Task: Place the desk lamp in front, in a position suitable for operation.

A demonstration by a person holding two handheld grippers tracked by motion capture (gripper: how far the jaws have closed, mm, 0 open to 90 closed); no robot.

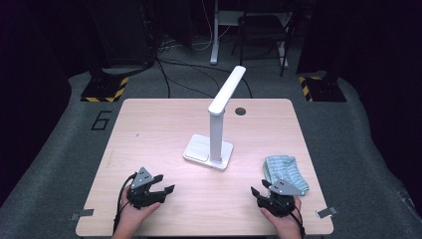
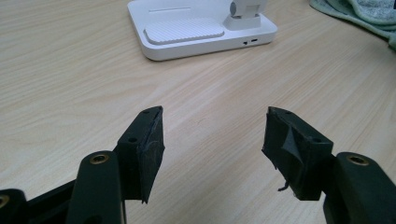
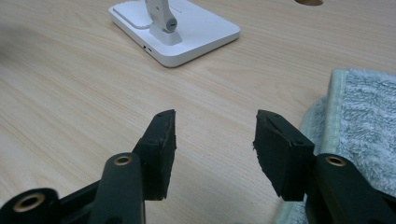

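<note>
Counter point(image 1: 149, 129): pale wood-grain laminate, smooth, faint sheen. Lamp point(image 1: 215, 130): white plastic, satin; its base carries a finely ribbed pad. Cloth point(image 3: 369, 116): pale green-grey terry, looped and fuzzy, with a flat woven hem. Both grippers' jaws: matt black plastic, faced with worn, peeling rubbery pads; brass-coloured metal inserts.

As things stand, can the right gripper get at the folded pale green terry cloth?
Probably yes: the right gripper has open, empty jaws, and the folded pale green terry cloth lies right beside it, with nothing in between.
</note>
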